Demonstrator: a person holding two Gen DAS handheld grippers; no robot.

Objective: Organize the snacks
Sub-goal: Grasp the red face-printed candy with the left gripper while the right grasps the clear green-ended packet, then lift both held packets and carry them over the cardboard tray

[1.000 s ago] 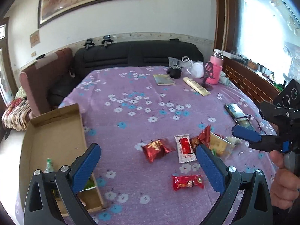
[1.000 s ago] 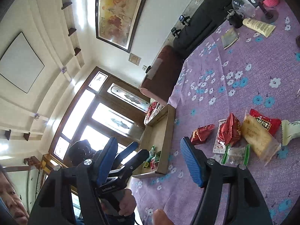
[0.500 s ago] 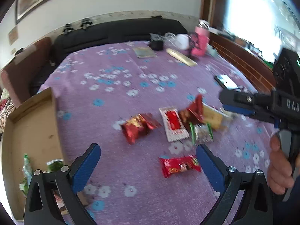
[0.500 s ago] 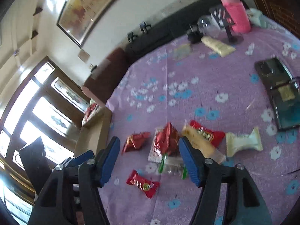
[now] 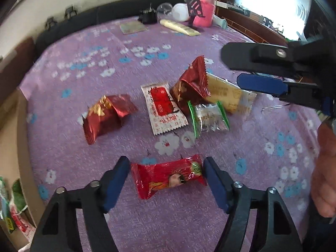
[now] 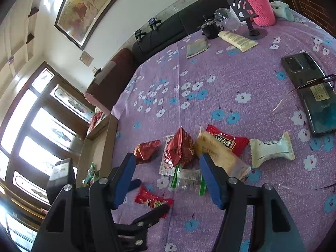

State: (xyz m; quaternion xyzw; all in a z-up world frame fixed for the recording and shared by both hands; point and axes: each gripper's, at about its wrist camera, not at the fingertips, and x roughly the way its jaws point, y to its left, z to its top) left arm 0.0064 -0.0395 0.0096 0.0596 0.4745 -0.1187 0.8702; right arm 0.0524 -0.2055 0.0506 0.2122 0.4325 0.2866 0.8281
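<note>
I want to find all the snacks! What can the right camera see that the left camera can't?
Only the right wrist view shows the white snack, the phone and the painting. Only the left wrist view shows the person's hand. Both show the small red snack between the left gripper's open jaws, and the clear green-edged packet.

Left gripper has come down and forward from above the box's near end to the tablecloth; its open jaws have narrowed and now bracket the near red candy, one finger at each end. Contact not resolvable. Right gripper has swung from an upward tilt toward the wall and windows down to the snack pile, over the clear green-edged packet; its jaws are open.
</note>
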